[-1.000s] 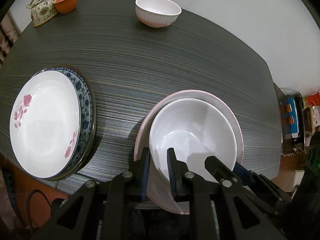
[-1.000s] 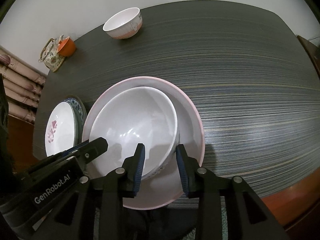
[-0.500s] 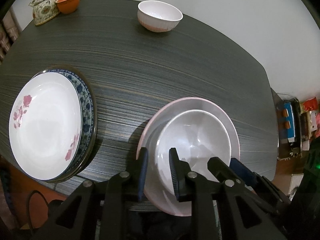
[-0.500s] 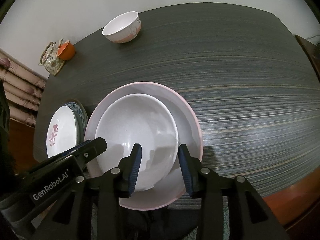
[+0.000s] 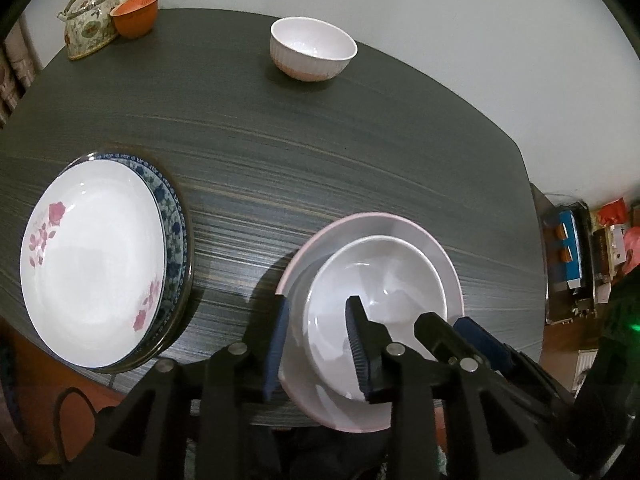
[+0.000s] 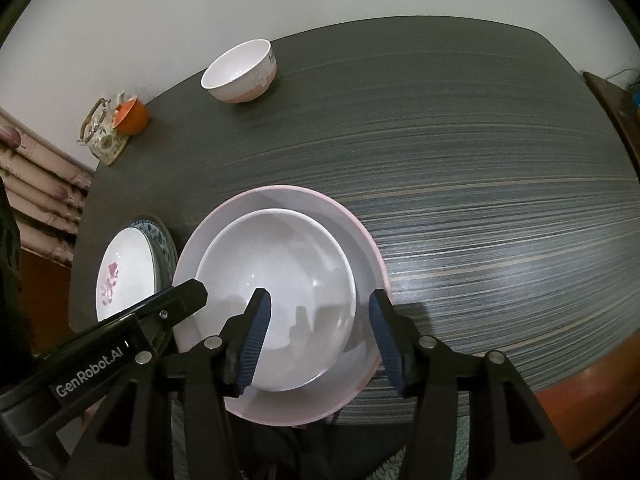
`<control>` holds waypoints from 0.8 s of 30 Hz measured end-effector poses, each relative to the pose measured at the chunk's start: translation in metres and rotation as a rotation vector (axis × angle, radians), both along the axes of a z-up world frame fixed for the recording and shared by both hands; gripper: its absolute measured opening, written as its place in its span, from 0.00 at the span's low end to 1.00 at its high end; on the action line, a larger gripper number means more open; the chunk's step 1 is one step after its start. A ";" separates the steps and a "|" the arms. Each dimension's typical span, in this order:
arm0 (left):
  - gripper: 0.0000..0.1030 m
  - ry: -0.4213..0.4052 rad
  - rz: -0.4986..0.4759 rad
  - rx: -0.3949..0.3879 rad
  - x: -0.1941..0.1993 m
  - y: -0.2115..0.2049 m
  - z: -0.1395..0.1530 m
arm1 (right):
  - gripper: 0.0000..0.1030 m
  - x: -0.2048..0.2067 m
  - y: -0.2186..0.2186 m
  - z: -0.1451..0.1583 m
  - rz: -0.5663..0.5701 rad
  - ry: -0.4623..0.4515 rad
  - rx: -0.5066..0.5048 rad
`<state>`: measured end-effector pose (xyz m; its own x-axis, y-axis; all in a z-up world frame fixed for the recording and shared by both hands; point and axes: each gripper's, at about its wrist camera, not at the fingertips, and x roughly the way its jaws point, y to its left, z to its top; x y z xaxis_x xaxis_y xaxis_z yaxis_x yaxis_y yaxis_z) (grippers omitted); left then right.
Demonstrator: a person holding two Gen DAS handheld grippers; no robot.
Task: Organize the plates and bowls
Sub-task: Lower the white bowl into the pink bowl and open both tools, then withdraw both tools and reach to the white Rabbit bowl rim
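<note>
A white bowl (image 5: 376, 276) (image 6: 280, 280) sits nested inside a wider pink-rimmed bowl (image 5: 448, 256) (image 6: 360, 240) near the table's front edge. My left gripper (image 5: 316, 344) straddles the left rims of both bowls, one finger outside the pink bowl and one inside the white one. Its jaws are opening and the pads stand clear of the rims. My right gripper (image 6: 320, 340) spans the white bowl's right rim; its jaws are opening too, with gaps on both sides. A small pink-and-white bowl (image 5: 312, 54) (image 6: 240, 72) stands at the far edge.
A floral plate (image 5: 92, 264) (image 6: 124, 276) lies on a blue-patterned plate (image 5: 172, 216) at the left. A teapot (image 5: 88, 20) (image 6: 102, 136) and an orange cup (image 5: 134, 14) (image 6: 132, 116) sit in the far left corner. The dark table (image 5: 320, 152) ends just below the bowls.
Both grippers' jaws have widened and let go of the white bowl's rim. The bowl has come down from a raised tilt to rest inside the pink-rimmed bowl. Both cameras have drawn back slightly.
</note>
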<state>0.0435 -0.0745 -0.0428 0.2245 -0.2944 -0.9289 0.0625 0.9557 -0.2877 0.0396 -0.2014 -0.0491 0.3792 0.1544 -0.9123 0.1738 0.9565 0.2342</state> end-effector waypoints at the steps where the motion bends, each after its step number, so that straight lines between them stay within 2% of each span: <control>1: 0.33 -0.005 0.001 0.001 0.000 0.001 0.001 | 0.49 0.000 -0.001 0.001 -0.001 -0.005 0.001; 9: 0.34 -0.050 -0.007 -0.025 0.003 0.005 0.011 | 0.54 -0.002 -0.005 0.009 -0.010 -0.024 0.022; 12: 0.34 -0.065 -0.001 -0.033 0.005 0.007 0.013 | 0.59 -0.002 -0.008 0.015 -0.013 -0.045 0.006; 22: 0.34 -0.073 0.055 -0.014 0.022 0.022 0.014 | 0.61 0.008 -0.023 0.030 -0.031 -0.100 0.021; 24: 0.43 -0.080 0.063 -0.002 0.027 0.026 0.015 | 0.61 0.012 -0.025 0.031 -0.029 -0.102 0.031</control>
